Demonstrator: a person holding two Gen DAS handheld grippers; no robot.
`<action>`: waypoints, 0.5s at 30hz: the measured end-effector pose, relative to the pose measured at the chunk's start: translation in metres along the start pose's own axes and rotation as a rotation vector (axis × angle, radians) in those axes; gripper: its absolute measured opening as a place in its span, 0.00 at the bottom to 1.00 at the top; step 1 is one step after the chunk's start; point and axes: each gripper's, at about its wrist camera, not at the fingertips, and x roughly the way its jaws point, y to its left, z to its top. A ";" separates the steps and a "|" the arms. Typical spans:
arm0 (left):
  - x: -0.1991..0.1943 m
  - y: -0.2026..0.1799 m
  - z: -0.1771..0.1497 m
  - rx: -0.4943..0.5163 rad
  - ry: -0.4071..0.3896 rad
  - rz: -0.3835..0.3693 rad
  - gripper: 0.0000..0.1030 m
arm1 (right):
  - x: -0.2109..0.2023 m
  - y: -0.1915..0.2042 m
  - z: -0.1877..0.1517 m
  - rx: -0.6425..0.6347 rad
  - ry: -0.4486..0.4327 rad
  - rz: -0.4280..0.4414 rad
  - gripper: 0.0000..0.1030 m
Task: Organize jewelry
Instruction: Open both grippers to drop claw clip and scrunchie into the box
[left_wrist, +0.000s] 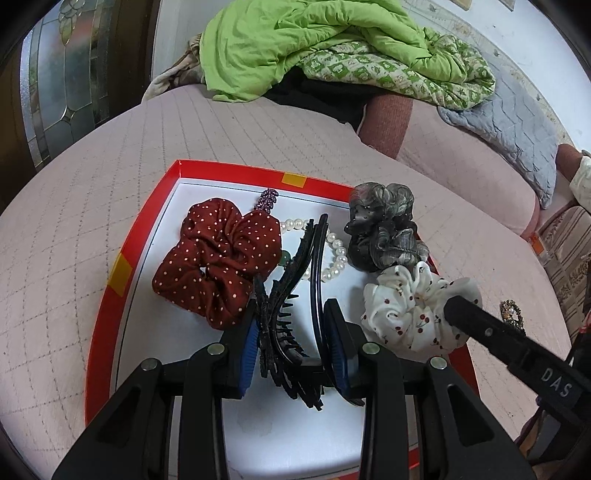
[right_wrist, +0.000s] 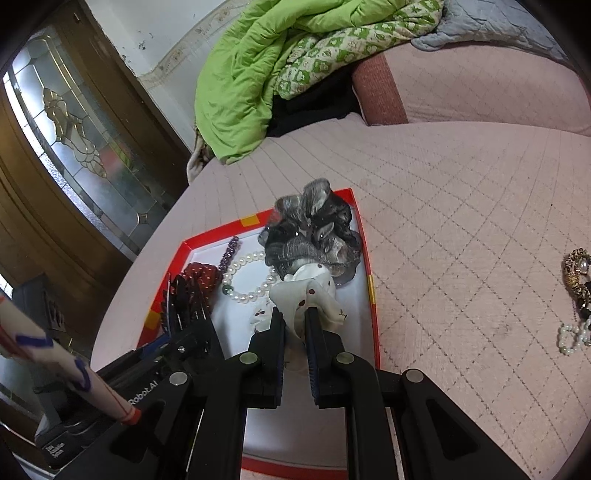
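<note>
A red-rimmed tray (left_wrist: 125, 254) with a white floor lies on the pink quilted bed. In it are a dark red dotted scrunchie (left_wrist: 218, 258), a pearl bracelet (left_wrist: 334, 254), a purple beaded clip (left_wrist: 266, 201) and a grey scrunchie (left_wrist: 384, 229). My left gripper (left_wrist: 293, 332) is shut on a black hair claw clip (left_wrist: 291, 291), held over the tray. My right gripper (right_wrist: 295, 321) is shut on a white cherry-print scrunchie (right_wrist: 314, 291), low over the tray's right side beside the grey scrunchie (right_wrist: 314, 229). The right gripper's finger (left_wrist: 480, 328) also reaches into the left wrist view.
A gold brooch and a small pearl piece (right_wrist: 576, 299) lie loose on the quilt right of the tray (right_wrist: 373, 291). A green blanket (left_wrist: 314, 48) and grey pillow (left_wrist: 517, 122) are piled at the back. A wooden door with patterned glass (right_wrist: 74, 147) stands left.
</note>
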 end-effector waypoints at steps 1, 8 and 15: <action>0.001 0.000 0.001 -0.003 0.003 -0.002 0.32 | 0.002 -0.001 0.000 0.000 0.003 -0.003 0.13; 0.007 0.000 0.004 -0.001 0.014 0.000 0.32 | 0.013 -0.003 0.000 0.000 0.022 -0.020 0.14; 0.007 -0.001 0.004 -0.008 0.011 -0.001 0.32 | 0.016 -0.009 -0.001 0.015 0.036 -0.035 0.16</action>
